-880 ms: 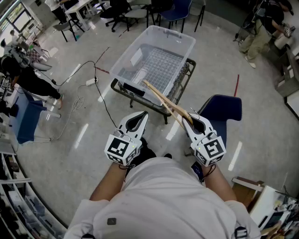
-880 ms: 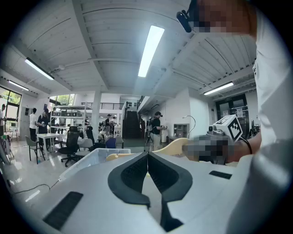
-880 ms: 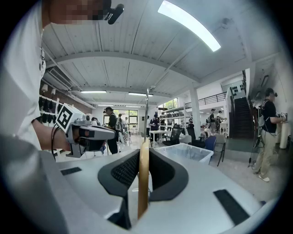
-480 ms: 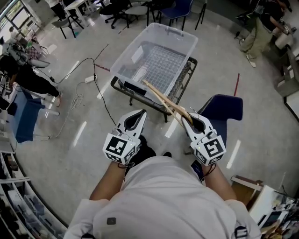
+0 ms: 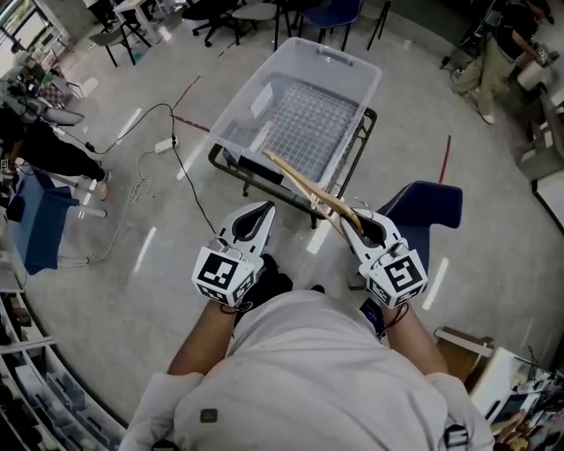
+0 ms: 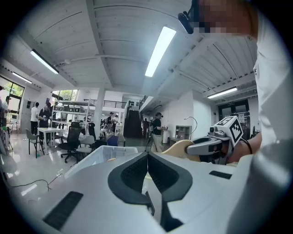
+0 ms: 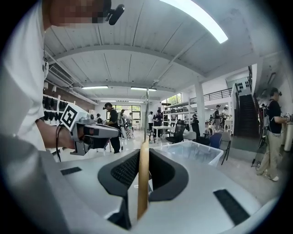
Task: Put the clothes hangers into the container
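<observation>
My right gripper is shut on a wooden clothes hanger. The hanger sticks out up and to the left, its far end over the near edge of the clear plastic container. In the right gripper view the hanger stands edge-on between the two pads. My left gripper hangs beside it, shut with nothing in it; in the left gripper view its pads meet. The container is ahead of both grippers and sits on a dark metal cart.
A blue chair stands right of the cart, close to my right gripper. A white cable with a power strip lies on the floor at the left. Office chairs and tables are at the back. A person stands at the far right.
Both grippers and the held hanger have kept their pose. The view has shifted a little: the container and cart sit slightly further right in the picture.
</observation>
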### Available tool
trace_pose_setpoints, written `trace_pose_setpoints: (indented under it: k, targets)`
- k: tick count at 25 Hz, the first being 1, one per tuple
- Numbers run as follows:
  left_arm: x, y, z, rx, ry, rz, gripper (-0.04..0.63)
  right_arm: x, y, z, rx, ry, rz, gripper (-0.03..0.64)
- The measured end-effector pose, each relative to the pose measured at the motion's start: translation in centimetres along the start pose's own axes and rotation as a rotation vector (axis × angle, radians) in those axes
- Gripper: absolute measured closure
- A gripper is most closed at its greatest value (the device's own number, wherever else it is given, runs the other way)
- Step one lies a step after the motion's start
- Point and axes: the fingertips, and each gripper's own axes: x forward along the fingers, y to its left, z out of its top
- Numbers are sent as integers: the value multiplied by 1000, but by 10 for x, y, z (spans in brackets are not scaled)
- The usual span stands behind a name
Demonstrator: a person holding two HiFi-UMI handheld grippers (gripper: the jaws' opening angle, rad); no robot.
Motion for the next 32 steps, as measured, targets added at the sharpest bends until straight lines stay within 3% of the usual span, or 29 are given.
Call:
trace_pose_setpoints:
  k: [17, 23, 32]
  targets:
    - [0, 156, 19, -1, -14, -73, 577, 144, 1, 42, -9, 41, -81, 552]
    - [6, 172, 12, -30, 4, -79, 577, 158, -6, 41, -1, 63, -89, 552]
    - [37, 172, 14, -30, 25, -35, 577, 170, -50, 36, 10, 56, -47, 552]
